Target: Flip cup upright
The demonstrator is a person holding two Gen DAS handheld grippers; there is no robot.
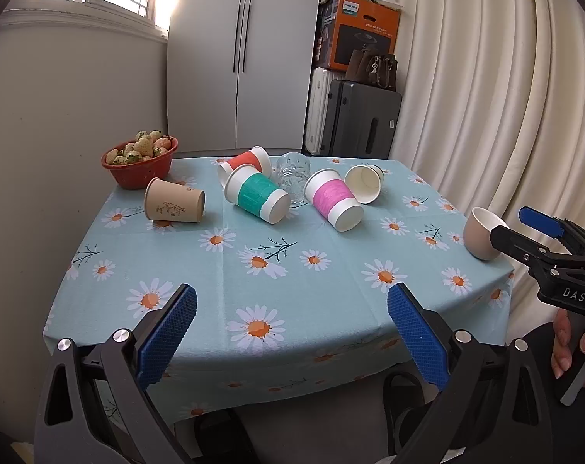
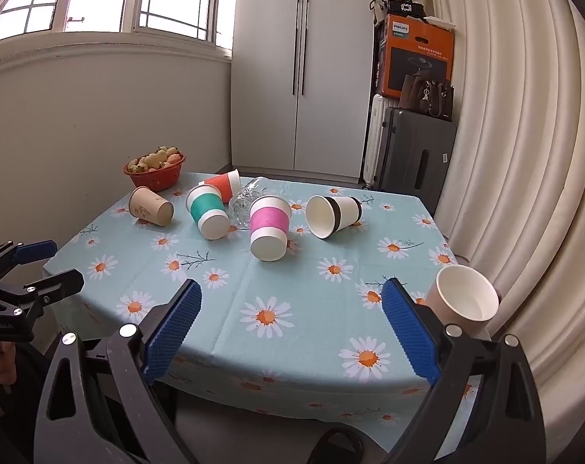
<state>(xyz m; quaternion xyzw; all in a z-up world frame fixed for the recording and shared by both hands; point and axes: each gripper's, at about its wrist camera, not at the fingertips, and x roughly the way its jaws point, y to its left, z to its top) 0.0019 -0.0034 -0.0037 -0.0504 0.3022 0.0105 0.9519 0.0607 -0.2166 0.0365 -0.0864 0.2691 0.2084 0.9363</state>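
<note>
- Both claws are spread wide with nothing between the pads: the left claw (image 1: 292, 332) and the right claw (image 2: 290, 326) hang at the near edge of the desk (image 1: 300, 270).
- Several cups lie tipped well ahead of the claws: a brown paper cup (image 1: 174, 205) to the left, a green-banded cup (image 1: 257, 199) and a pink-banded cup (image 2: 269, 228) ahead, and a black-banded cup (image 2: 333, 216) beyond them.
- The beige cup (image 2: 462, 301), just right of the right claw, looks upright already.
- Judged next step: reach forward to the pink-banded cup, the nearest one.
- Straddle its wall mid-body and squeeze gently; paper crushes easily.
- Lift it off the desk before rotating, and avoid nudging the glass (image 2: 248, 201) beside it.
</note>
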